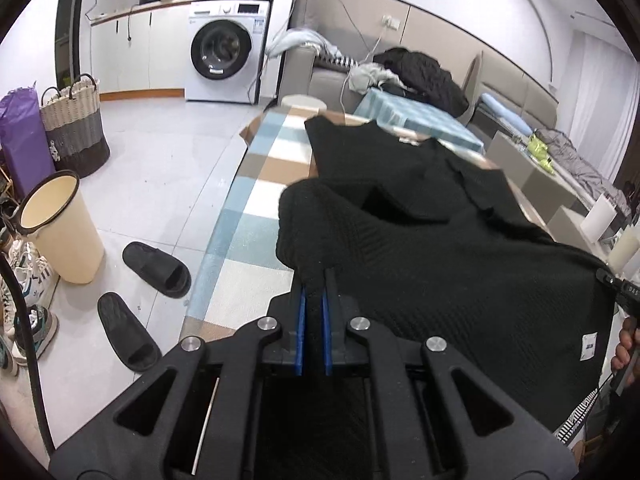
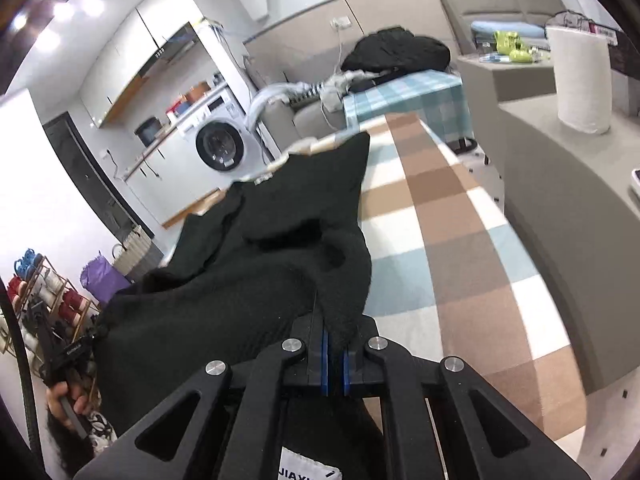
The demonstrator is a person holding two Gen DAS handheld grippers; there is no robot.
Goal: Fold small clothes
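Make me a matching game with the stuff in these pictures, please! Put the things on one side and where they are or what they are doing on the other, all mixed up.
Things:
1. black knitted top
2. left gripper
3. black slippers
4. white paper roll

Places or states:
A. lying on the grey tiled floor
B. standing upright on the grey ledge
C. spread over the checked tablecloth, near edge raised
D. shut on a fold of black fabric

Pairs: 1-C, 2-D, 3-A, 4-B
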